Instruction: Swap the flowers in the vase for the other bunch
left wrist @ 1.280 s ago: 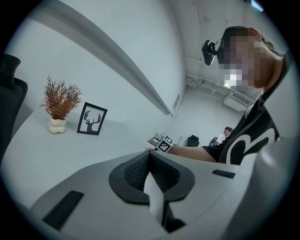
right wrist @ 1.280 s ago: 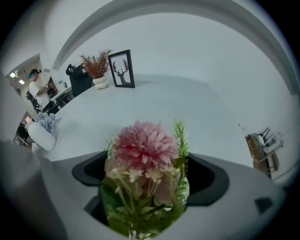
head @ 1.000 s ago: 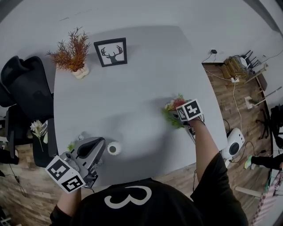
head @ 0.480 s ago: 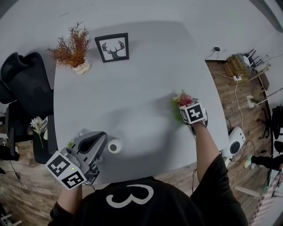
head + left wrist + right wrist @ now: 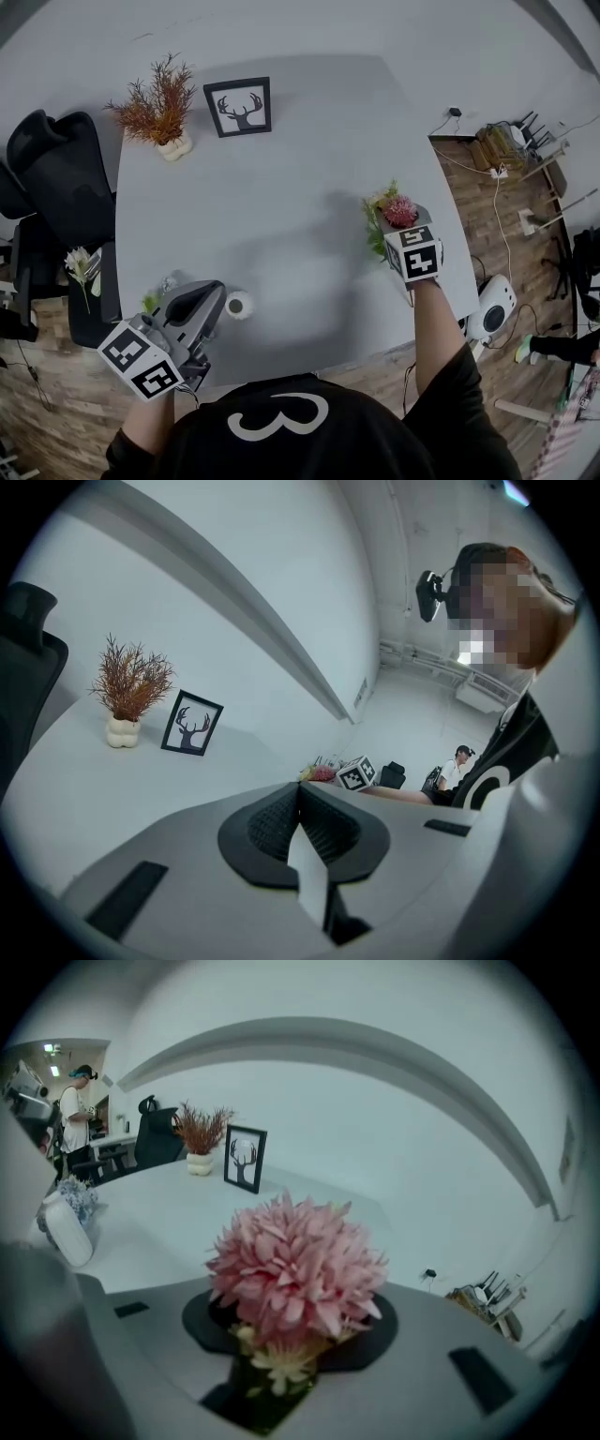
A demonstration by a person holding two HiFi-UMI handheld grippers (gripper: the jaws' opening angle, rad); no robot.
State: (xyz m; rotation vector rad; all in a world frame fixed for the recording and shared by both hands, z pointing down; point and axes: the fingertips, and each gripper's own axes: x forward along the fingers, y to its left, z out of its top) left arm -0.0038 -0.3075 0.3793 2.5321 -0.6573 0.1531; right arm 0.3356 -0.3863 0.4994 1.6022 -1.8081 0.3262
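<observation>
Well to the right of the vase (image 5: 239, 304), the right gripper (image 5: 393, 229) has just been closing its jaws and now clamps the stems of the pink bunch (image 5: 295, 1265). The vase itself (small, white, upright, looking empty) stands on the table (image 5: 281, 187) just right of the left gripper (image 5: 302, 803), whose jaws are pressed together on nothing. Far behind the vase, a pale pot (image 5: 172, 148) holds a rust-coloured dried plant (image 5: 155, 98).
</observation>
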